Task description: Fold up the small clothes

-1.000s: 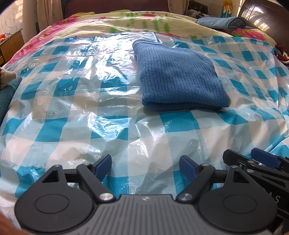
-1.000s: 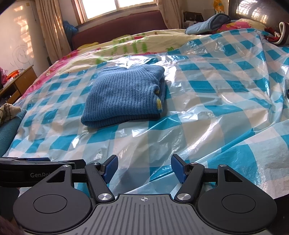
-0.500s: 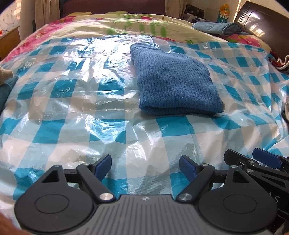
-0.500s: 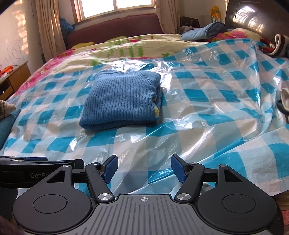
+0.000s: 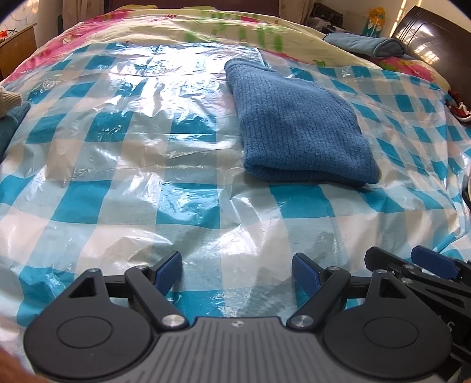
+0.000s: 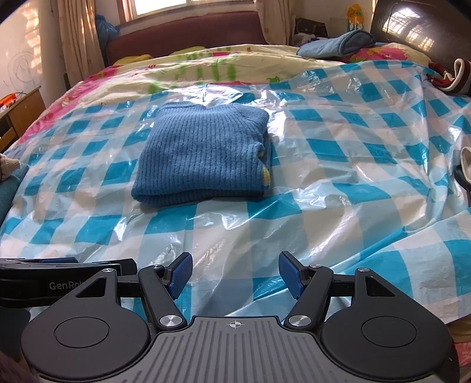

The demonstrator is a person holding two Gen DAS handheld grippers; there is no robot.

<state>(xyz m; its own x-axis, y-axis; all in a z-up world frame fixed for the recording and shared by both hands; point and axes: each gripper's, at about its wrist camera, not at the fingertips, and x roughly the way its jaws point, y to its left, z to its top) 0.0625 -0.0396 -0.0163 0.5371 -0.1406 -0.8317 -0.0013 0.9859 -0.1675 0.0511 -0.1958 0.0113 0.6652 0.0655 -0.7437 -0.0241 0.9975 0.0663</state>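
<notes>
A blue knitted sweater [image 5: 297, 123] lies folded into a neat rectangle on the blue-and-white checked plastic sheet [image 5: 132, 165] that covers the bed. It also shows in the right wrist view [image 6: 203, 156], with a small yellow patch at its right edge. My left gripper [image 5: 237, 272] is open and empty, low over the sheet's near edge, well short of the sweater. My right gripper [image 6: 235, 274] is open and empty, beside the left one; it also shows in the left wrist view [image 5: 424, 265].
A floral quilt [image 6: 206, 67] lies beyond the sheet. A folded blue cloth [image 6: 338, 44] rests by the dark headboard [image 6: 412, 26]. Red and white clothes [image 6: 450, 76] lie at the right edge. A wooden desk [image 6: 17, 115] stands left.
Both grippers have drawn back and turned slightly; the sweater sits a little further right in the left view and more central in the right view. The sweater itself has not moved.
</notes>
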